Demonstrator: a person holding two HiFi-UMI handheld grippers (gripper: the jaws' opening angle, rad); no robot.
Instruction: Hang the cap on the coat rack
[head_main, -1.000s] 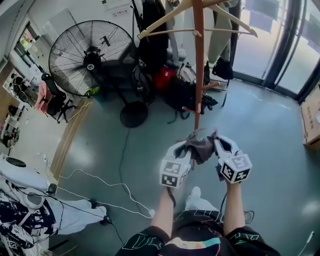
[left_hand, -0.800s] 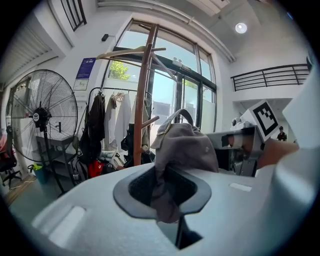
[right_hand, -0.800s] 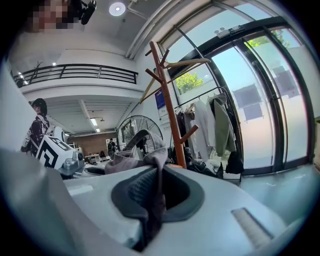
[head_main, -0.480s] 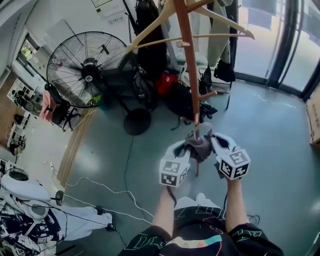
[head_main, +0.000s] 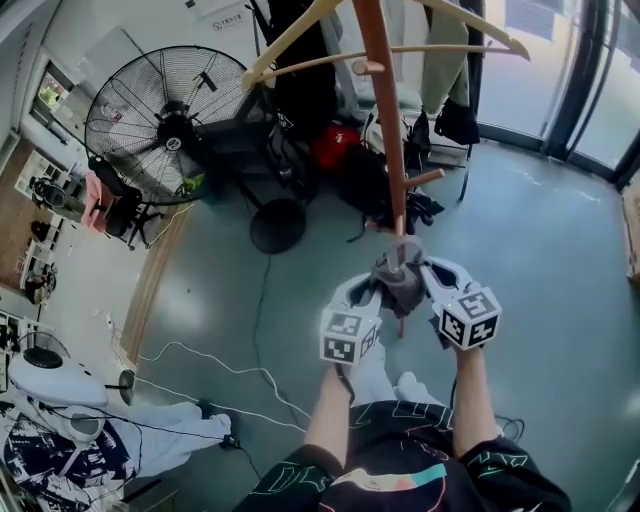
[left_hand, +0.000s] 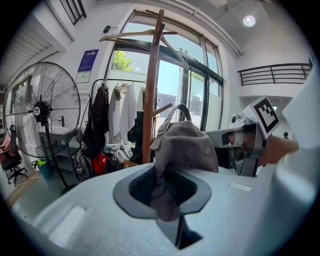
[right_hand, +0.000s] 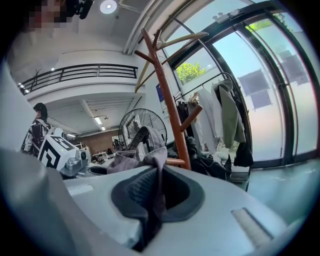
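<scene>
The left gripper (head_main: 372, 293) and right gripper (head_main: 430, 278) both clamp the cap (head_main: 400, 287), frame centre — the coat rack peg (head_main: 425, 179) juts just above.

The cap (head_main: 400, 290) sits between the left tongs (head_main: 375, 290) and the right tongs (head_main: 425, 272), one edge caught in each. Just beyond them stands the coat rack (head_main: 385, 130), its pole right behind the cap (whether they touch cannot be told). A peg (head_main: 425, 178) juts out ahead of the right tongs. A heap of bags (head_main: 345, 165) lies on the floor (head_main: 540, 260) behind the rack. The standing fan (head_main: 170, 125) is well off ahead and left of the left tongs, with a cable (head_main: 200, 362) trailing left of them.
</scene>
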